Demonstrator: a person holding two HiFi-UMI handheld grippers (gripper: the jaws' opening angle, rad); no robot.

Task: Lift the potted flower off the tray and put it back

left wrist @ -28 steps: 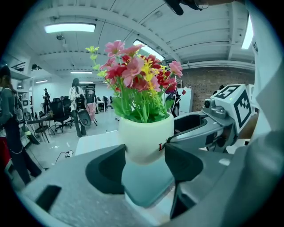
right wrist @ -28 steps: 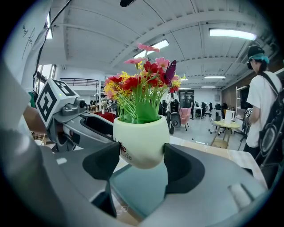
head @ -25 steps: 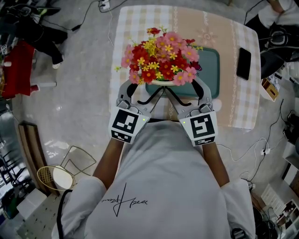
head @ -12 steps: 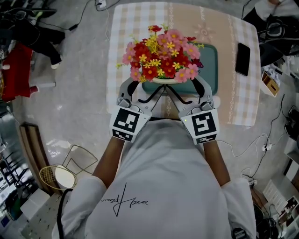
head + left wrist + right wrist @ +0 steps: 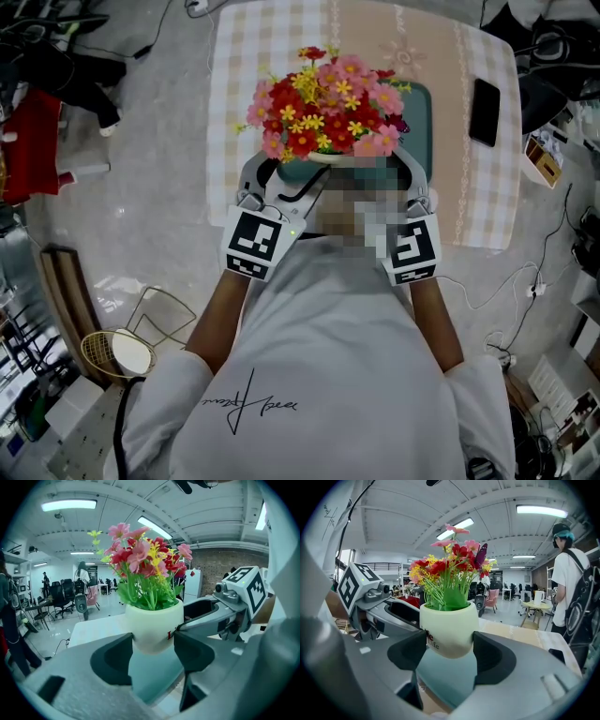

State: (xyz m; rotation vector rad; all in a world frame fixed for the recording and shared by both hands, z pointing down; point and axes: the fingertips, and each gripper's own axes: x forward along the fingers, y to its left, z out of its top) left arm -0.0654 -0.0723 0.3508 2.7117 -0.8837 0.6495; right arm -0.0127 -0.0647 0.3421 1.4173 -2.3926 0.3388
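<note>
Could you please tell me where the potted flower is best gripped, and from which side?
Grip the white pot on its rounded wall below the rim, coming level from the near side, as the left gripper and right gripper do: the flowers overhang the top.

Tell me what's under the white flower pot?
A teal tray lies under the pot. From above, the flowers hide the pot, and whether its bottom touches the tray can't be told.
</note>
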